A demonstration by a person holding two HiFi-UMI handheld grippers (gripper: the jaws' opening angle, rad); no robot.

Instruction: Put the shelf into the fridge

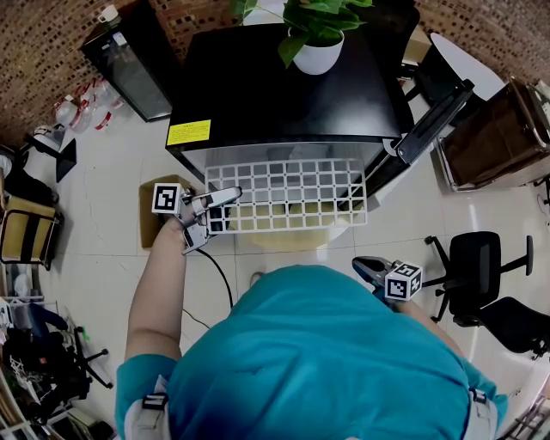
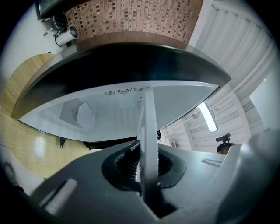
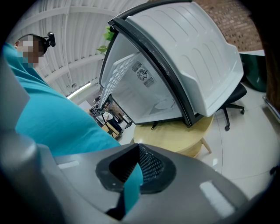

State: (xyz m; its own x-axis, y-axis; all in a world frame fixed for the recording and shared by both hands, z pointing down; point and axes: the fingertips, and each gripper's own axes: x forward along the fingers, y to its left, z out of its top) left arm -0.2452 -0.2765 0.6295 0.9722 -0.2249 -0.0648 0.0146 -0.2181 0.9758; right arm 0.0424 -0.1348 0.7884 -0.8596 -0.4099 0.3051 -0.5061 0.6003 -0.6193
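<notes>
Room bright, even white light. Ceiling strip lamp [image 2: 209, 117], right of left gripper [image 2: 147, 175], blown out. Glare patch on round wooden table [image 2: 22, 109] left of it. Fisheye bend everywhere, corners black. Jaw housings near lens blurred; brick wall [image 2: 131, 17] ahead sharp.

A leafy plant [image 1: 316, 17] in a white pot [image 1: 318, 57] stands before a brick wall [image 1: 51, 51]. On the white tiled floor [image 1: 103, 198], a black swivel chair [image 1: 481, 271] sits at right, with a brown crate [image 1: 494, 137] beyond it and a round white bench [image 1: 468, 60] nearer the wall. At upper left, a dark cabinet [image 1: 129, 64] carries a white cup [image 1: 107, 14], with bottles [image 1: 82, 107] clustered beside it. A black cable [image 1: 219, 275] trails over the tiles. A yellow-cushioned seat [image 1: 26, 234] stands at far left. The right gripper view shows a round bench of pale wood [image 3: 175, 135].
</notes>
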